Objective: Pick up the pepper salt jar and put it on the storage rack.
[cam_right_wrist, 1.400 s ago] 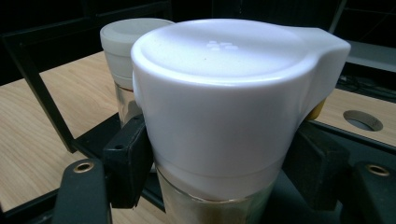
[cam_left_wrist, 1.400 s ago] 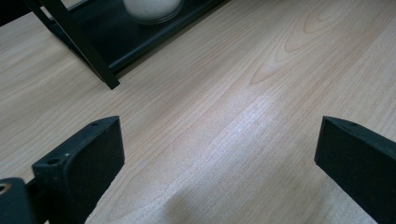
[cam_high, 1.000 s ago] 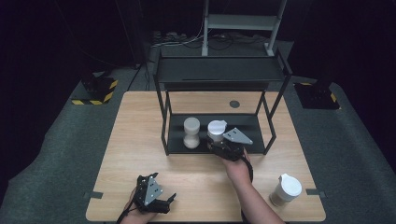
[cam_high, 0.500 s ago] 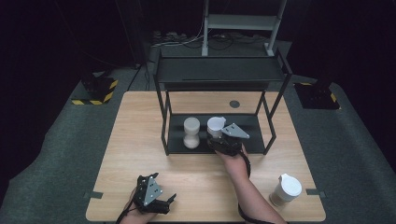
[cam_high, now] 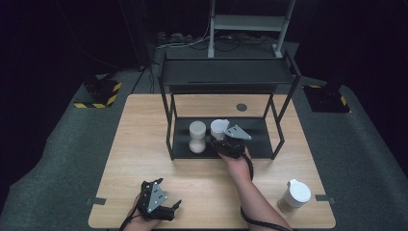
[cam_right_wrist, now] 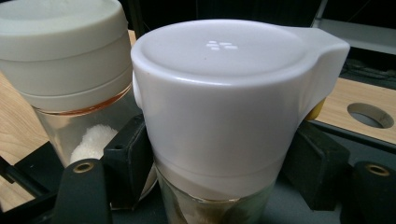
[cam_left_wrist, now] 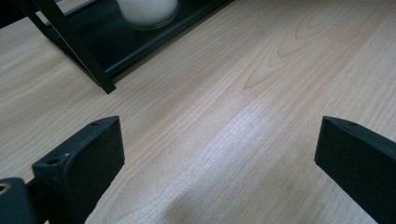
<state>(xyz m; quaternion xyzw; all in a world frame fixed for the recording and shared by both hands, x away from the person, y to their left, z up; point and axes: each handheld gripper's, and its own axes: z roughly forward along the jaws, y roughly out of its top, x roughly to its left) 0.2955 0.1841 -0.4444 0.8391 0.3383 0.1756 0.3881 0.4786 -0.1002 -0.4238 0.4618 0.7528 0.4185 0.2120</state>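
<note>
On the lower shelf of the black metal two-tier rack (cam_high: 269, 144), my right gripper (cam_high: 222, 142) pinches a clear glass jar with a white plastic flip-top lid (cam_right_wrist: 219, 112). Its two black jaws press against the glass just under the lid, one on each side, so the jar sits squarely between them and stands upright. In the high view this jar (cam_high: 220, 128) is just ahead of my right hand (cam_high: 238, 161), which reaches in from the open front of the rack.

Just beside the held jar, on its left, stands a second clear glass jar with a cream lid and white contents (cam_right_wrist: 70, 70); whether the two touch I cannot tell.

My left gripper (cam_high: 169, 211) lies low over the light wooden table (cam_high: 144, 130) near its front edge, well apart from the rack, its jaws spread wide with bare wood between them. A third white-lidded jar (cam_high: 294, 196) stands on the table near the right front corner.
</note>
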